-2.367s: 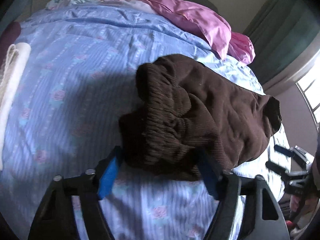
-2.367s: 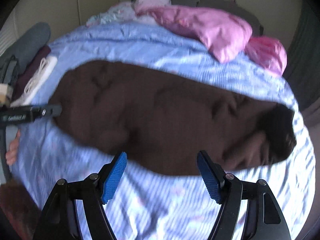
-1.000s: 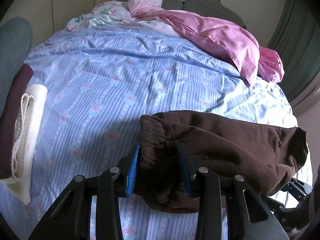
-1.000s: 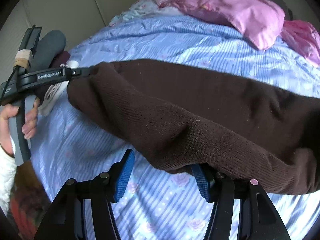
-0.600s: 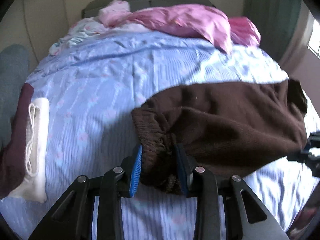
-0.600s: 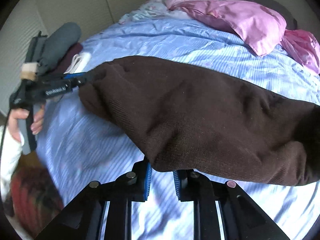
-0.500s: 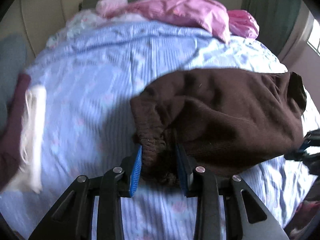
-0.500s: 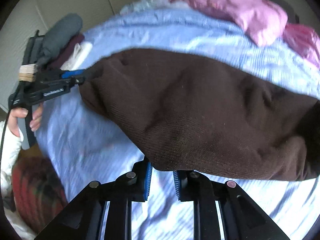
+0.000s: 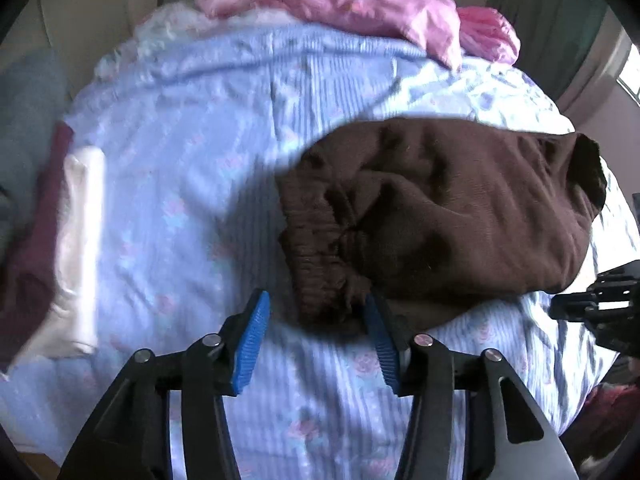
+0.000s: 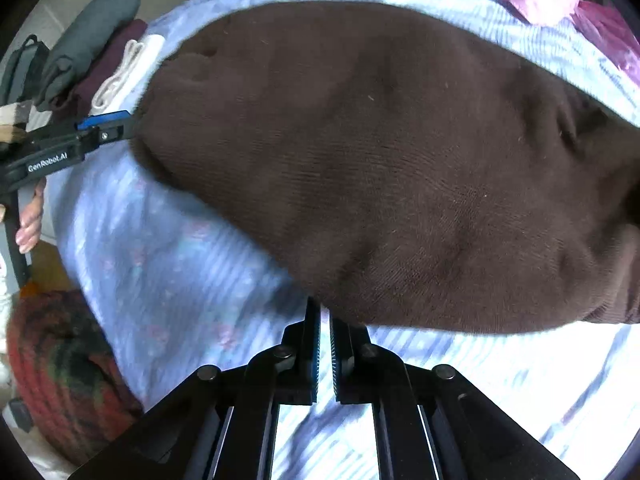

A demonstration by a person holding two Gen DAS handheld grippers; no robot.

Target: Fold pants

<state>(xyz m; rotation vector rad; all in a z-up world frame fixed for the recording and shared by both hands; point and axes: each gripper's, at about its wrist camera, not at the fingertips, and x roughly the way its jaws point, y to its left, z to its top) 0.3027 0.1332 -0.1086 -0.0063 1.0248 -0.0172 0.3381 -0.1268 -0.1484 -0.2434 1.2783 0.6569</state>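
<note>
Brown knit pants [image 9: 460, 220] lie bunched on the blue flowered bedsheet [image 9: 180, 160], their gathered waistband toward my left gripper [image 9: 316, 298]. Its jaws are opening: the waistband sits between them, clear of the left pad and brushing the right one. In the right wrist view the pants [image 10: 380, 160] fill the middle of the frame. My right gripper [image 10: 323, 312] is shut on their near edge, which is pinched at its tips. The left gripper [image 10: 104, 128], held by a hand, shows at the pants' left end. The right gripper [image 9: 592, 300] shows at the far right of the left wrist view.
Pink bedding [image 9: 360, 4] is heaped at the head of the bed. A stack of folded white [image 9: 80, 240], maroon [image 9: 28, 260] and grey [image 9: 24, 120] clothes lies along the bed's left side. A red and green knit bundle [image 10: 60, 360] sits beside the bed.
My left jaws have come apart and let go of the waistband. My right jaws have closed on the pants' near edge. The pants have sunk onto the sheet.
</note>
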